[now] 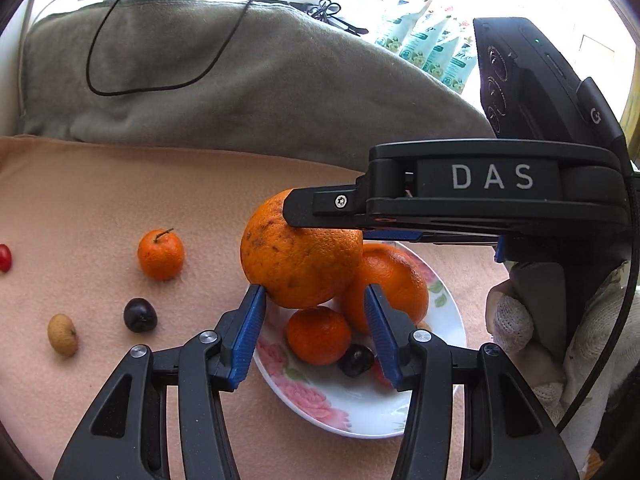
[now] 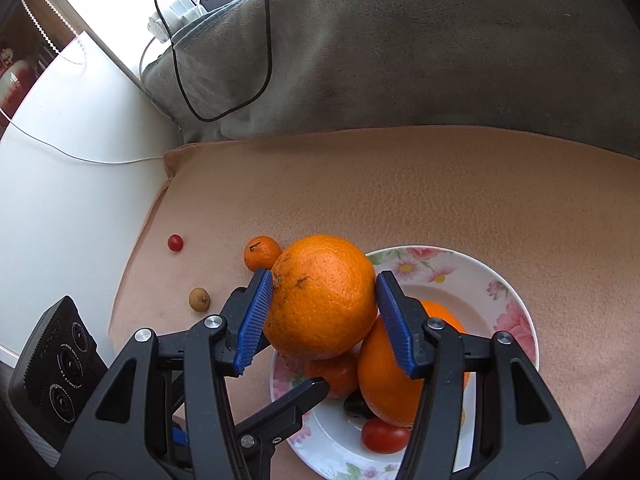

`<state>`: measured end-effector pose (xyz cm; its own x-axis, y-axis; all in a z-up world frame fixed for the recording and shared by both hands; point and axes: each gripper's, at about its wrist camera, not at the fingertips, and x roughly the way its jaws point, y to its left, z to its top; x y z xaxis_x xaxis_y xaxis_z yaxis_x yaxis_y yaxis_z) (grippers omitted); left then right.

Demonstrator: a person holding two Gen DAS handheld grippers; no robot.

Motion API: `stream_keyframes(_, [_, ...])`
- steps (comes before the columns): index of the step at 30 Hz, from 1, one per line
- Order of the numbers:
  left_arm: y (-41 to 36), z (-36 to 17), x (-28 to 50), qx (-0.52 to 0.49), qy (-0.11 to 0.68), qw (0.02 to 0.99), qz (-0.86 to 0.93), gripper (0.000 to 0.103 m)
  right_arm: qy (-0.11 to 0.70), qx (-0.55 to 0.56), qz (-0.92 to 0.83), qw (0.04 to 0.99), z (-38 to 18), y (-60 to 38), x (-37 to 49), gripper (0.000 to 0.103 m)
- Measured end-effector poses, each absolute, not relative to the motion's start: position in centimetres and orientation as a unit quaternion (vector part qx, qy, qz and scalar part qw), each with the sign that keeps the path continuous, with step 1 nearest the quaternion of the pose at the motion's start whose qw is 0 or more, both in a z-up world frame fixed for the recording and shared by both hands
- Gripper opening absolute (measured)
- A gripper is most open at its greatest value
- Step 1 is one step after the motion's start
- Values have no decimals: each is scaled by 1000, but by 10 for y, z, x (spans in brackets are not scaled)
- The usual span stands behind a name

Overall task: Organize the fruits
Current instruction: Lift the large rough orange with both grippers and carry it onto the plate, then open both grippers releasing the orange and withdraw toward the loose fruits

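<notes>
My right gripper [image 2: 325,274] is shut on a large orange [image 2: 322,296], its blue pads pressing both sides, held just above the left rim of a floral plate [image 2: 460,280]. The plate holds another large orange [image 1: 394,280], a mandarin [image 1: 318,334], a dark round fruit [image 1: 356,360] and a red tomato [image 2: 384,434]. My left gripper [image 1: 315,287] stands open over the plate's near side, below the held orange, gripping nothing. On the peach cloth to the left lie a stemmed mandarin [image 1: 161,255], a dark plum [image 1: 140,315], a longan [image 1: 62,334] and a small red tomato [image 1: 5,258].
A grey blanket [image 1: 240,80] with a black cable [image 1: 96,88] rises behind the peach cloth [image 2: 400,184]. A white surface [image 2: 60,200] borders the cloth's left edge. A gloved hand [image 1: 516,320] holds the right gripper. Patterned packets [image 1: 432,48] stand at the back right.
</notes>
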<state>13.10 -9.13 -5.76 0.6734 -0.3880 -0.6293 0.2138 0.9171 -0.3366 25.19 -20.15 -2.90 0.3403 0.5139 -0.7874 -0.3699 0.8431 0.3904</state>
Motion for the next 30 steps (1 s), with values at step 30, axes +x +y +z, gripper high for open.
stream_keyframes(30, [-57, -50, 104, -113, 359, 915, -146, 56, 462, 79, 254, 846, -12, -209, 239, 71])
